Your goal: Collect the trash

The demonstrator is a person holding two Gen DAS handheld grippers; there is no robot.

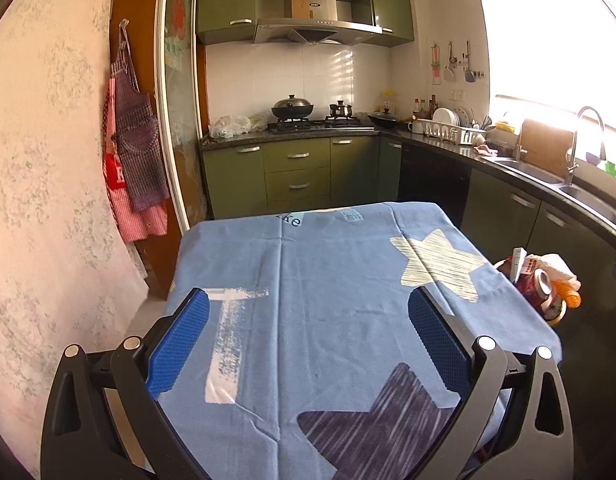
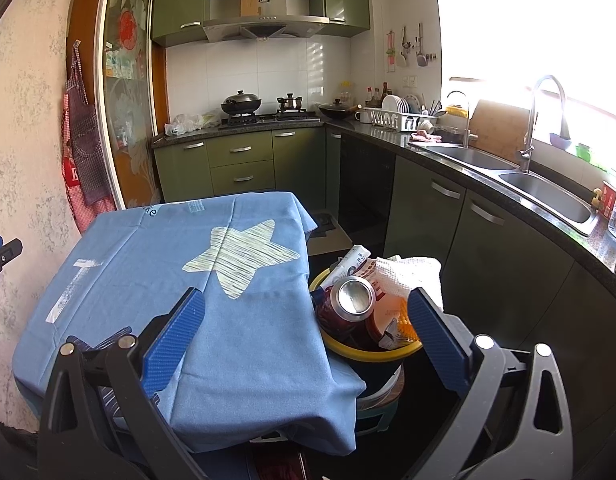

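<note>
A yellow-rimmed bin stands just right of the table, full of trash: a red drink can, a white paper towel and printed wrappers. The bin also shows in the left wrist view with the can. The table wears a blue cloth with stars, also seen in the right wrist view; nothing lies on it. My left gripper is open and empty above the cloth. My right gripper is open and empty, over the table's right edge and the bin.
Green kitchen cabinets and a stove with pots lie behind the table. A dark counter with a sink and dish rack runs along the right. Aprons hang on the left wall. The left gripper's tip shows at the right view's left edge.
</note>
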